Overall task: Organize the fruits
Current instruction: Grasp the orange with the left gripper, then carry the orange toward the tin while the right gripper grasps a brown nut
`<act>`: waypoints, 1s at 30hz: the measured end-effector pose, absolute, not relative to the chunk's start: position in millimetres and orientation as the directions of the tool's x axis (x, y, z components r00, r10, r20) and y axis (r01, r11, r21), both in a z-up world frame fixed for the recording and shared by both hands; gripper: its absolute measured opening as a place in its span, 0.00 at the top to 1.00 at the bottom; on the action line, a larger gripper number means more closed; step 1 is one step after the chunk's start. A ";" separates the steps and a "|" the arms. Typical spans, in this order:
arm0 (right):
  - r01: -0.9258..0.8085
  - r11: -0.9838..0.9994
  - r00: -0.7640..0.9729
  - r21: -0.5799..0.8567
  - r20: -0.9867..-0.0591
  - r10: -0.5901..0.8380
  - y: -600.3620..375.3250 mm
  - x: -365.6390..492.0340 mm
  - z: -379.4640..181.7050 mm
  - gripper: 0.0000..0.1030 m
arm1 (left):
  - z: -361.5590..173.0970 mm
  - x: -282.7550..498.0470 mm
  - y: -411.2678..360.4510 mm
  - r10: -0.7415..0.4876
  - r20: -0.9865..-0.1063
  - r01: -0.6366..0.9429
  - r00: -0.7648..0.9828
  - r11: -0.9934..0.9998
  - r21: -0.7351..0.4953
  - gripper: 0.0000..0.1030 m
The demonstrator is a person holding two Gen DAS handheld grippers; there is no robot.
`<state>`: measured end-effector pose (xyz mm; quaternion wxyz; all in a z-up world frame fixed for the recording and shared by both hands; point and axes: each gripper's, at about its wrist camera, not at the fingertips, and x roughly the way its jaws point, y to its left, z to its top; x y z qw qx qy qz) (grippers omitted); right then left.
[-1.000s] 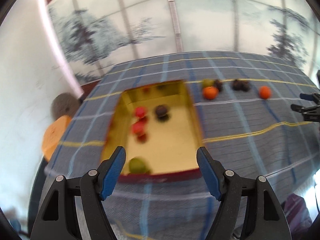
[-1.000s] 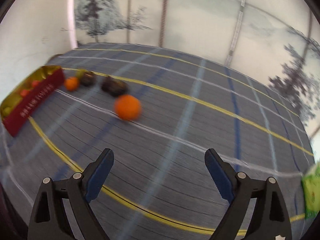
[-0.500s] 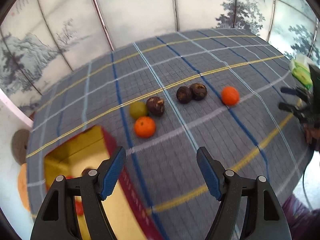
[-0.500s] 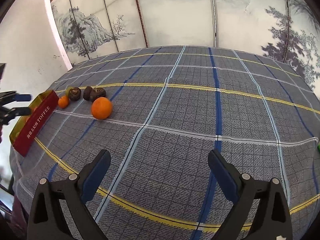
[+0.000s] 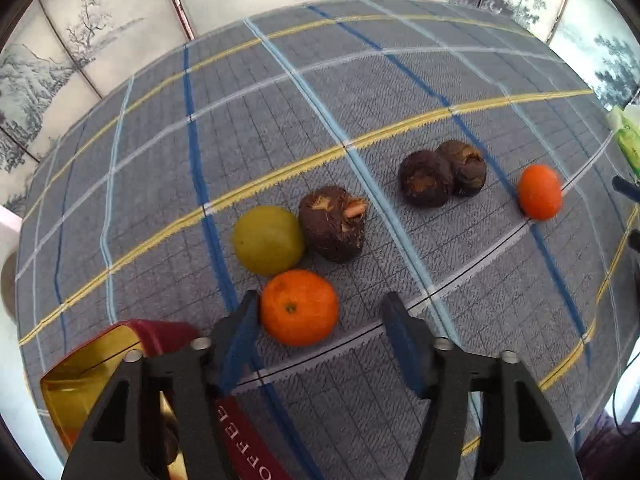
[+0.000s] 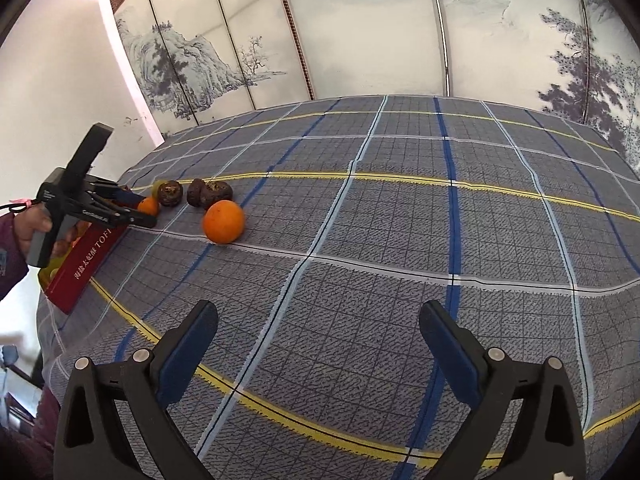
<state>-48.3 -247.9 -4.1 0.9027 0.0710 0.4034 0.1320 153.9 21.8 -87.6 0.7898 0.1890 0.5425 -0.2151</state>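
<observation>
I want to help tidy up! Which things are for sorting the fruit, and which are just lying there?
For the job:
near orange
green fruit
three dark brown fruits
far orange
red tin
left hand-held gripper

Just lying about:
green packet
plaid tablecloth
painted screen

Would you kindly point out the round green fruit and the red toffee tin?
Round green fruit (image 5: 267, 240), left wrist view, centre of its skin.
Red toffee tin (image 6: 86, 264), right wrist view, lettered side wall.
</observation>
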 end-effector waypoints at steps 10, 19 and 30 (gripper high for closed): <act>-0.350 0.915 0.606 0.203 -0.695 0.386 -215.2 -38.7 14.5 0.04 | -39.8 71.0 32.0 -0.212 -0.870 0.397 0.446 0.918 -0.020 0.65; -0.738 0.661 0.415 0.135 -0.681 0.603 -78.9 49.8 56.6 0.11 | -4.2 -1.8 58.6 -0.270 -0.822 0.298 0.501 0.946 -0.129 0.65; -0.844 0.537 0.314 0.000 -0.811 0.493 22.7 110.8 13.8 0.25 | 1.0 -41.5 107.0 -0.230 -0.815 0.223 0.533 0.967 -0.127 0.65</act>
